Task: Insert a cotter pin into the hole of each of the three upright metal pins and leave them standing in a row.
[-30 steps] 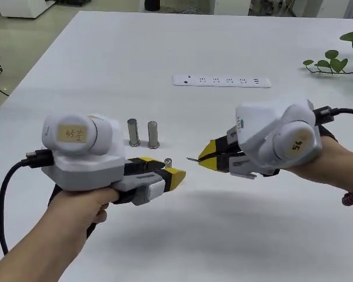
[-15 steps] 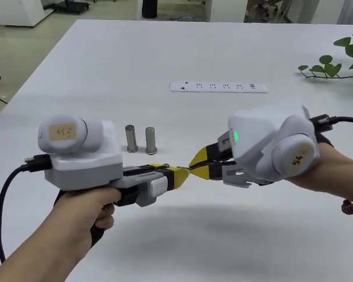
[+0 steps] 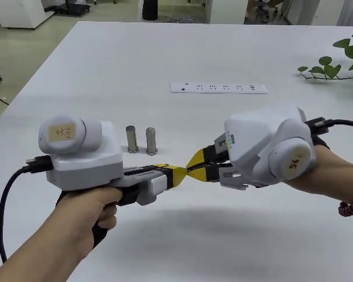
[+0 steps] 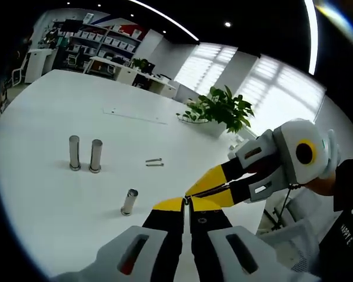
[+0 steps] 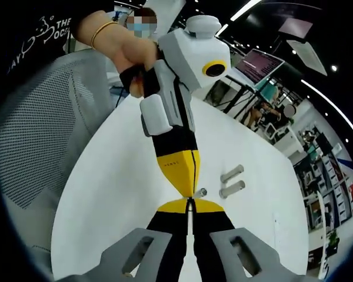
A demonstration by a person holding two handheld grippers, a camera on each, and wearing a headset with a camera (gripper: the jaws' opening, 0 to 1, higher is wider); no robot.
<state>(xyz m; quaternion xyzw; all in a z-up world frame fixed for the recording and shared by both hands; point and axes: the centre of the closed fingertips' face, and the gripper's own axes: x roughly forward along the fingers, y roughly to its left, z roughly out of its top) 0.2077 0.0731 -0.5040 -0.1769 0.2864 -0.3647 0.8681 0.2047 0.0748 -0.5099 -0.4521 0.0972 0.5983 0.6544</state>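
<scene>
left tongs (image 3: 176, 174) and right tongs (image 3: 195, 164) meet tip to tip above the table (image 3: 165, 59). both have their jaws closed to a thin slit, and i cannot tell whether anything is pinched between them. a lone pin (image 4: 129, 201) stands on the table just left of the left tongs' tips. a second pin (image 3: 132, 139) and a third pin (image 3: 152, 141) stand upright side by side, farther off beyond the left tongs. two cotter pins (image 4: 154, 163) lie flat on the table ahead of the left tongs, past the lone pin.
</scene>
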